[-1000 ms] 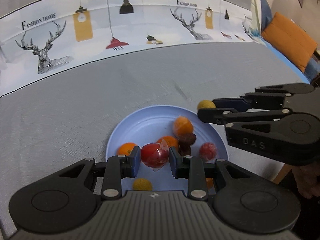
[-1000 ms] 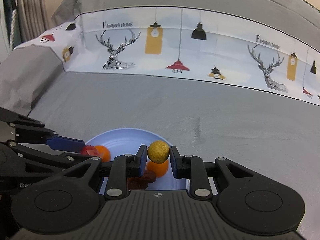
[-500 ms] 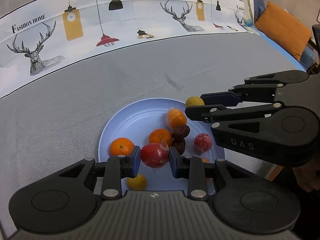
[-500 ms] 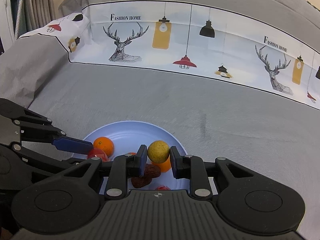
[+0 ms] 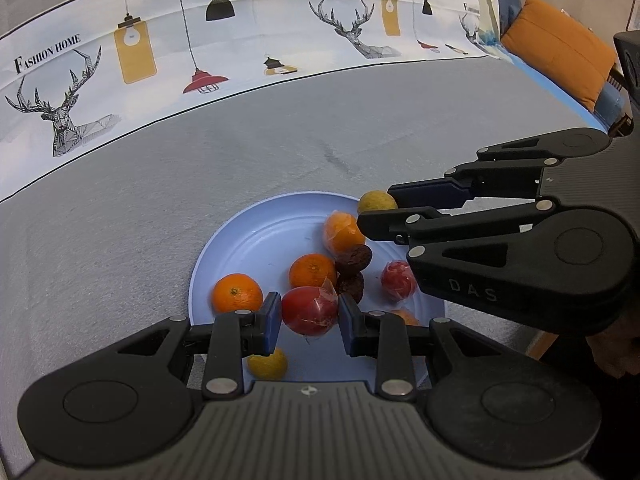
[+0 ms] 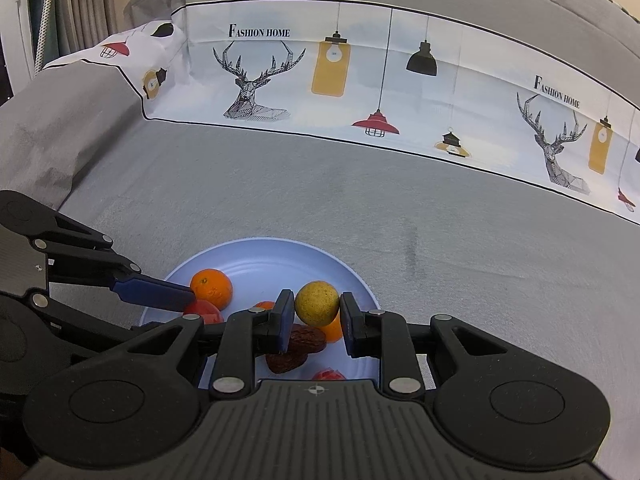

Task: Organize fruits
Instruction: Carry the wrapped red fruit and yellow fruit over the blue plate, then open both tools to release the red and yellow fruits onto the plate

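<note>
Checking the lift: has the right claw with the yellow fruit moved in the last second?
Yes. In its own view the blue plate shows more and sits farther off, so the right claw, shut on the yellow fruit, has risen above it.

Plate (image 5: 224, 248) on cloth-covered table (image 5: 120, 216), printed backdrop (image 5: 240, 40) behind at 12 o'clock. In the plate: one orange (image 5: 237, 292) at 9 o'clock, another orange (image 5: 312, 270) mid-plate, two dates (image 5: 354, 258) just right of it, a wrapped fruit (image 5: 397, 279) at 3 o'clock, a lemon (image 5: 267, 363) at 6 o'clock. Cushion (image 5: 560, 48) far at 2 o'clock.
</note>
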